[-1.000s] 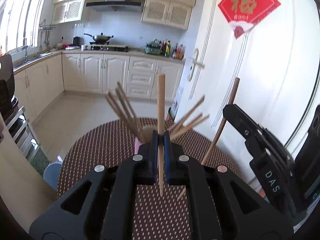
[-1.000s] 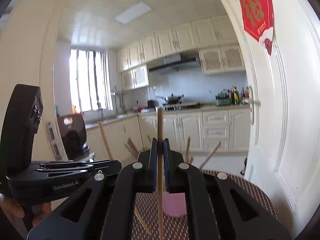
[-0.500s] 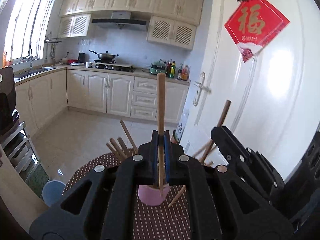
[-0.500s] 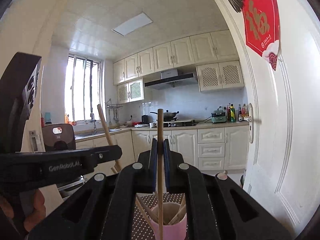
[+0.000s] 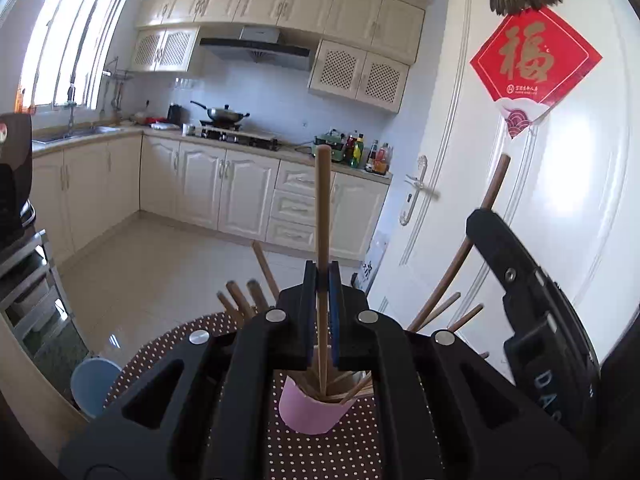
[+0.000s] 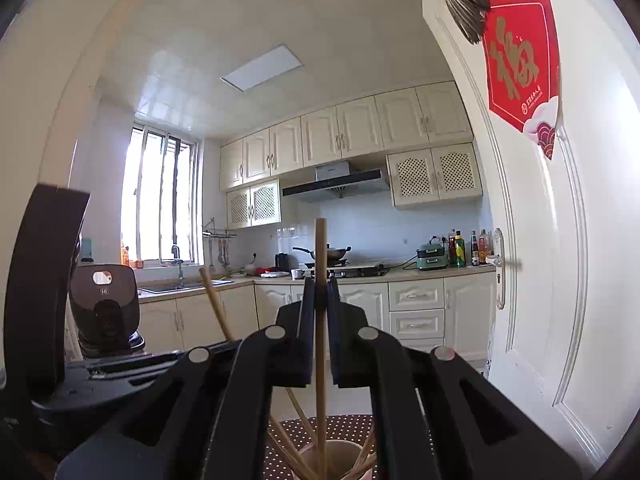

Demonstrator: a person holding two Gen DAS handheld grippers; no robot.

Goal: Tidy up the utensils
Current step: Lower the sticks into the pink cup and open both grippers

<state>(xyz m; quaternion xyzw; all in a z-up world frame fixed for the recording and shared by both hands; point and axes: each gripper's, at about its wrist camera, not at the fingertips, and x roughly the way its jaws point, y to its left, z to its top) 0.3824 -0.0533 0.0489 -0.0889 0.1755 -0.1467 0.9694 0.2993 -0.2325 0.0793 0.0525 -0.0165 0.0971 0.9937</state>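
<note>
A wooden chopstick (image 5: 322,216) is clamped upright between the closed jaws of the left gripper (image 5: 322,312). Its lower tip is seen just above the mouth of a pink cup (image 5: 310,414), though contact with the contents cannot be judged. The cup is set on a brown dotted table (image 5: 320,452), well in from the rounded far edge, and several more chopsticks (image 5: 244,298) are fanned out of it at slants. A second chopstick (image 6: 321,256) is gripped upright in the clenched right gripper (image 6: 321,312), with its lower end seen over the cup (image 6: 340,456) as well. In the left wrist view the right gripper (image 5: 528,304) is seen at the right, its chopstick (image 5: 494,184) tilted toward the white door (image 5: 560,220).
</note>
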